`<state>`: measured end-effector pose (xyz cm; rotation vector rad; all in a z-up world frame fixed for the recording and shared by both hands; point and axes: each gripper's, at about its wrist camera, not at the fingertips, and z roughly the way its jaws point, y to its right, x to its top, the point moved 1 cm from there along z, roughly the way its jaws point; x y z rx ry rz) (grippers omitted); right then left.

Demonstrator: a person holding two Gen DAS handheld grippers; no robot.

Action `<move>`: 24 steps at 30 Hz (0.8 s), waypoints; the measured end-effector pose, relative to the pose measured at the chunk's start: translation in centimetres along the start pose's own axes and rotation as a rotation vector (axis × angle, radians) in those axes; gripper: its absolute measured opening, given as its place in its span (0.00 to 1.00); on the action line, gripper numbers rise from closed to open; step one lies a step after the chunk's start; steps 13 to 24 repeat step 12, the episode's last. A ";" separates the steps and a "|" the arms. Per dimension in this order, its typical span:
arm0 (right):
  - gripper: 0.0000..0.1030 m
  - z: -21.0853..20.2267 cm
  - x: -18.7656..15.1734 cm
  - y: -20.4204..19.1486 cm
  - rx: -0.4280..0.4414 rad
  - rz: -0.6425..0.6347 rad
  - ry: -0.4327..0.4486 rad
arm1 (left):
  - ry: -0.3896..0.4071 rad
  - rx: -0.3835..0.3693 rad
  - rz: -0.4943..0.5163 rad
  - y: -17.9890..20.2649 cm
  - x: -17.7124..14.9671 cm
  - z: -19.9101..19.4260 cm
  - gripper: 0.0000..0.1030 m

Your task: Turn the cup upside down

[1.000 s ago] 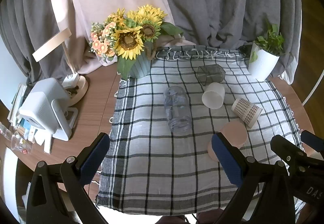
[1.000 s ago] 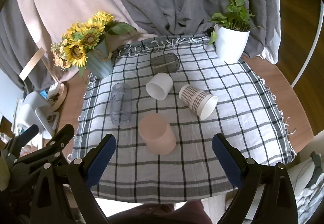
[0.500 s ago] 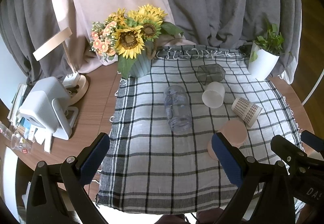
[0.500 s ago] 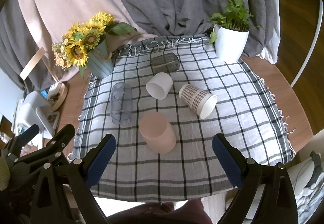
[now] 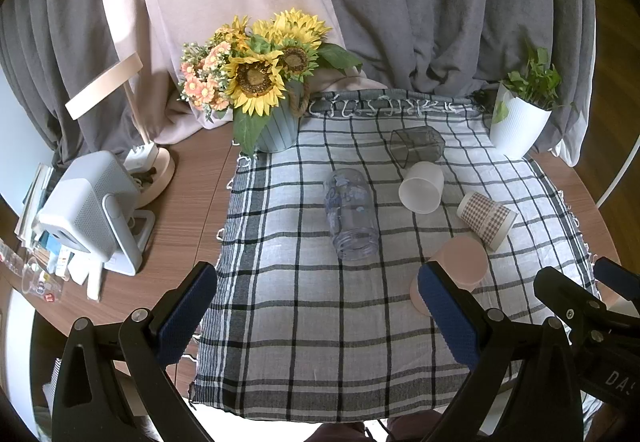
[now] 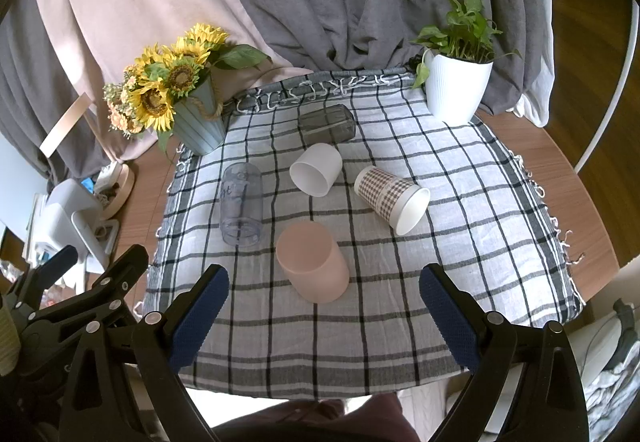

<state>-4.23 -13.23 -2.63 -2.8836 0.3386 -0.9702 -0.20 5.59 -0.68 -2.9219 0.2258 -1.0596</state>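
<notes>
Several cups lie on their sides on a checked cloth (image 6: 460, 202): a pink cup (image 6: 314, 268) (image 5: 460, 262), a clear glass (image 6: 241, 208) (image 5: 351, 216), a white cup (image 6: 316, 174) (image 5: 422, 188), a checked paper cup (image 6: 390, 198) (image 5: 486, 216) and a dark glass (image 6: 328, 124) (image 5: 418, 144). My left gripper (image 5: 320, 318) is open and empty above the cloth's near edge. My right gripper (image 6: 324, 314) is open and empty, just short of the pink cup.
A sunflower pot (image 5: 276, 130) stands at the cloth's back left, a white plant pot (image 6: 456, 92) at the back right. A white device (image 5: 92, 210) and a lamp base (image 5: 156, 172) are on the wooden table to the left. Curtains hang behind.
</notes>
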 end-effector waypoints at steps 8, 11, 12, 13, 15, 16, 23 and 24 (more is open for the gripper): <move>0.93 0.0 0.0 0.0 0.000 0.001 0.001 | -0.001 -0.002 0.000 0.0 0.0 0.0 1.00; 0.93 -0.1 -0.1 0.0 0.000 0.001 -0.003 | 0.001 -0.007 -0.001 -0.1 -0.1 -0.1 1.00; 0.93 -0.1 -0.1 -0.1 0.000 0.000 -0.003 | 0.002 -0.005 0.000 -0.1 -0.1 -0.1 1.00; 0.93 -0.1 -0.1 -0.1 0.000 0.000 -0.003 | 0.002 -0.005 0.000 -0.1 -0.1 -0.1 1.00; 0.93 -0.1 -0.1 -0.1 0.000 0.000 -0.003 | 0.002 -0.005 0.000 -0.1 -0.1 -0.1 1.00; 0.93 -0.1 -0.1 -0.1 0.000 0.000 -0.003 | 0.002 -0.005 0.000 -0.1 -0.1 -0.1 1.00; 0.93 -0.1 -0.1 -0.1 0.000 0.000 -0.003 | 0.002 -0.005 0.000 -0.1 -0.1 -0.1 1.00; 0.93 -0.1 -0.1 -0.1 0.000 0.000 -0.003 | 0.002 -0.005 0.000 -0.1 -0.1 -0.1 1.00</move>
